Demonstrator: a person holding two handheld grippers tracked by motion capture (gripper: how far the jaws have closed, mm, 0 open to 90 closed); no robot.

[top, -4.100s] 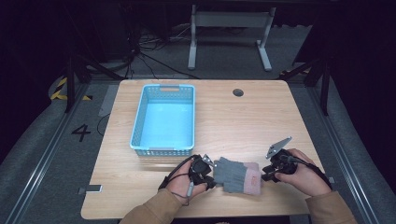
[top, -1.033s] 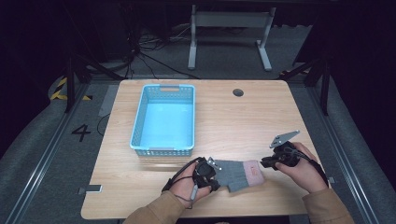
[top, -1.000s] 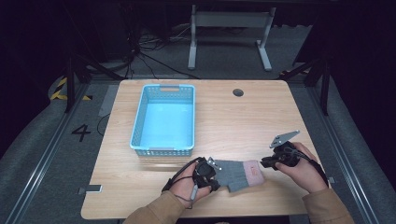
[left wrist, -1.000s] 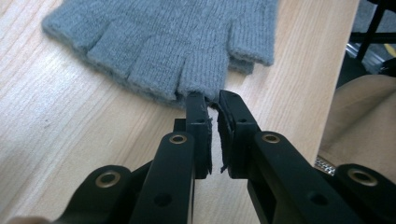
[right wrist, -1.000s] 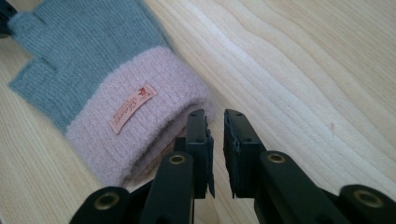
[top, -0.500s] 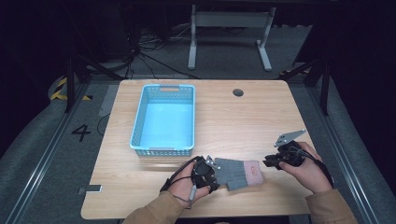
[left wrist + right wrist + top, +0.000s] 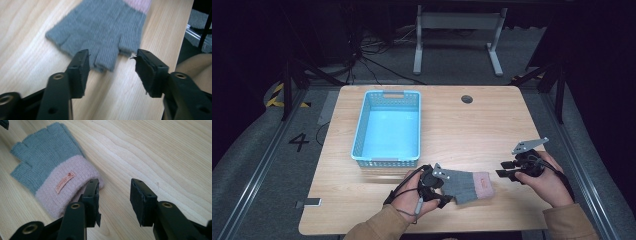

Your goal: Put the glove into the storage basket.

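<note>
A grey fingerless glove (image 7: 464, 184) with a pink cuff lies flat on the wooden table (image 7: 472, 130) near the front edge. My left gripper (image 7: 443, 194) is at its finger end. In the left gripper view the jaws have just been opening; the glove's (image 7: 100, 30) finger stubs reach into the left gripper's (image 7: 111, 58) gap, untouched by the pads. My right gripper (image 7: 506, 170) stands just right of the cuff. Its jaws have also just been opening; the right gripper's (image 7: 113, 186) gap shows bare wood, with the cuff of the glove (image 7: 47, 162) beside one jaw.
A light blue plastic basket (image 7: 384, 161) stands behind the glove on the left half of the table. A round cable hole (image 7: 467, 99) sits near the far edge. A small flat object (image 7: 309, 202) lies at the front left corner.
Both grippers have opened and let go of the glove, which now rests flat. The right gripper has drawn a little to the right, off the cuff.
</note>
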